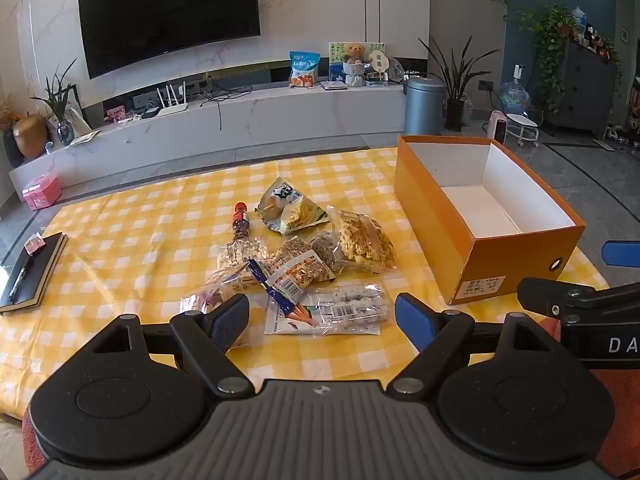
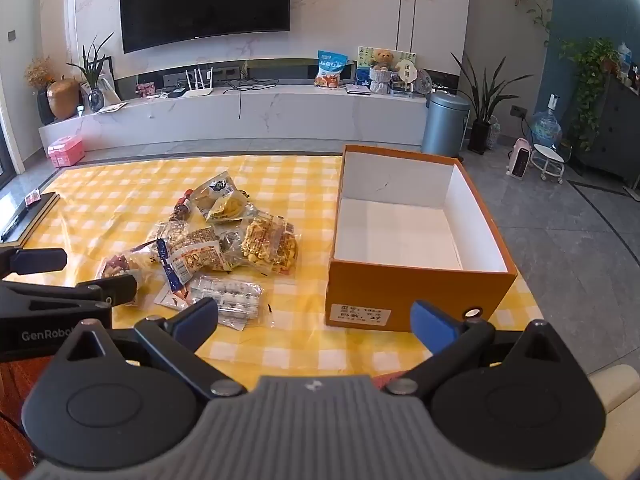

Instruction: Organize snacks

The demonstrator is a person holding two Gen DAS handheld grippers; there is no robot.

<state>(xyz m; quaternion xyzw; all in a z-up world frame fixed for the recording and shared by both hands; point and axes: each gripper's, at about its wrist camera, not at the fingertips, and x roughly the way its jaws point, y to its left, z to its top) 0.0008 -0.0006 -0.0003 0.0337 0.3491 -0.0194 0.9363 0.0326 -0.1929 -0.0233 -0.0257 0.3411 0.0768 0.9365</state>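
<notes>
Snack pile [image 1: 304, 264]: mid-cloth, left of orange box [image 1: 516, 256], which lies long axis near-to-far, nothing inside; left gripper [image 1: 322, 320] splayed, holding nothing, directly near-side of pile, the closer one; right gripper [image 2: 314, 326] likewise released, facing box's near end; notebook [image 1: 34, 272] far left; path unobstructed.

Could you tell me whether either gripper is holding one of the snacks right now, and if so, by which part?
Nothing is held. The left gripper and right gripper are both open and empty, short of the snack pile and orange box.
</notes>
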